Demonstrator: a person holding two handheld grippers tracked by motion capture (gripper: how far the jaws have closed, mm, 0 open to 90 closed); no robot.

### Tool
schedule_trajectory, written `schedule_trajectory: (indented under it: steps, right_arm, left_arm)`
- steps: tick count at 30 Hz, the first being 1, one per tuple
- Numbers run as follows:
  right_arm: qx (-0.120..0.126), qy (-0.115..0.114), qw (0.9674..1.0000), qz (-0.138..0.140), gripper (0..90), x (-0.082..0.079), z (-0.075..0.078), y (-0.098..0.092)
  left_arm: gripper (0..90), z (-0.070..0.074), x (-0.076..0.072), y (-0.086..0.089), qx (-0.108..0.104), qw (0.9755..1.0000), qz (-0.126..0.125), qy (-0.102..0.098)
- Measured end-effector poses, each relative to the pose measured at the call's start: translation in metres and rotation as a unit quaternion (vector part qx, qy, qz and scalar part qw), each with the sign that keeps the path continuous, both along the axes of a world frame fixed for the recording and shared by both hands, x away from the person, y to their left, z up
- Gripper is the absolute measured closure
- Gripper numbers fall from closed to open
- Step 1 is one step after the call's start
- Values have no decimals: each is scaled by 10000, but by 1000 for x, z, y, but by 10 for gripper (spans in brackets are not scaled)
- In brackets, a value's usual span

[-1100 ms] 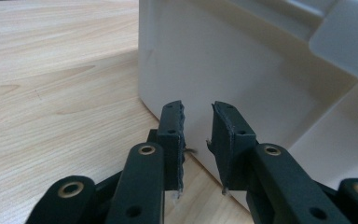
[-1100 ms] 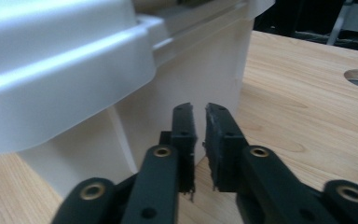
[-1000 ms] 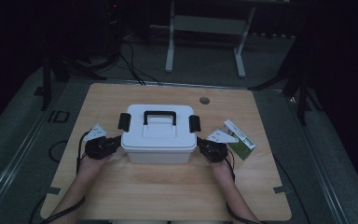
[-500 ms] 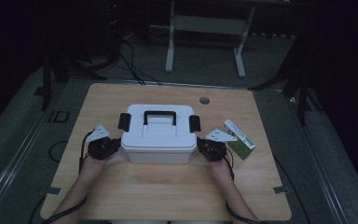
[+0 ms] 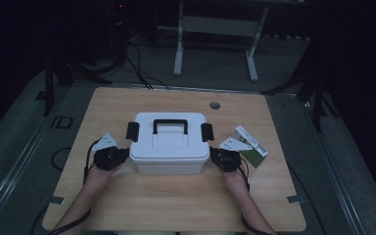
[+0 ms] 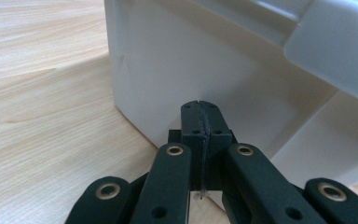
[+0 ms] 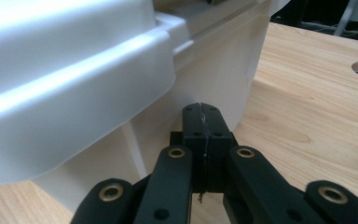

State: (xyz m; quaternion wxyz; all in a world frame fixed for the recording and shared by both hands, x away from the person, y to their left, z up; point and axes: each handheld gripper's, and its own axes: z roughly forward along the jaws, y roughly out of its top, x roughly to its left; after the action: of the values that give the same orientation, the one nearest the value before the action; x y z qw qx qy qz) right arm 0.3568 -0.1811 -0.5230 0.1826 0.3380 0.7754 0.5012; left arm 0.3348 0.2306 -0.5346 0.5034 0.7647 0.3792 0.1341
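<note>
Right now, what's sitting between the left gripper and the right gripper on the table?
The white lidded box lies between the left gripper and the right gripper, one at each side wall, as the high view shows.

One white box (image 5: pixel 169 144), one carton (image 5: pixel 251 147) (green-edged), two grippers.

high view overhead, facing forward-down on table (image 5: pixel 176 205); both tongs views close, sharing white box (image 5: pixel 169 144) sides.

I see a white box (image 5: pixel 169 147) of smooth, faintly glossy plastic on my pale wood-grain bench (image 5: pixel 176 205), matt throughout. My jaws are matt black plastic with brass-coloured rivets.
</note>
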Motion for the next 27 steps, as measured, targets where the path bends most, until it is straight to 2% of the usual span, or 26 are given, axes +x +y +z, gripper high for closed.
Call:
schedule_trajectory:
  steps: [11,17,21,27]
  right_arm:
    - [-13,1,10000,-8,900,-15,0,-10]
    - [81,70,9999,-7,900,-24,0,-18]
    - [62,69,10000,17,900,-30,0,-22]
    - [100,117,9999,-36,900,-46,0,-35]
  left_arm:
    - [900,-2,-11,-8,-152,9998,-82,53]
    - [900,-1,-21,-14,-86,9998,-183,67]
    - [900,0,-27,-19,-55,9996,-250,82]
    - [900,0,-36,-28,-97,9990,-411,114]
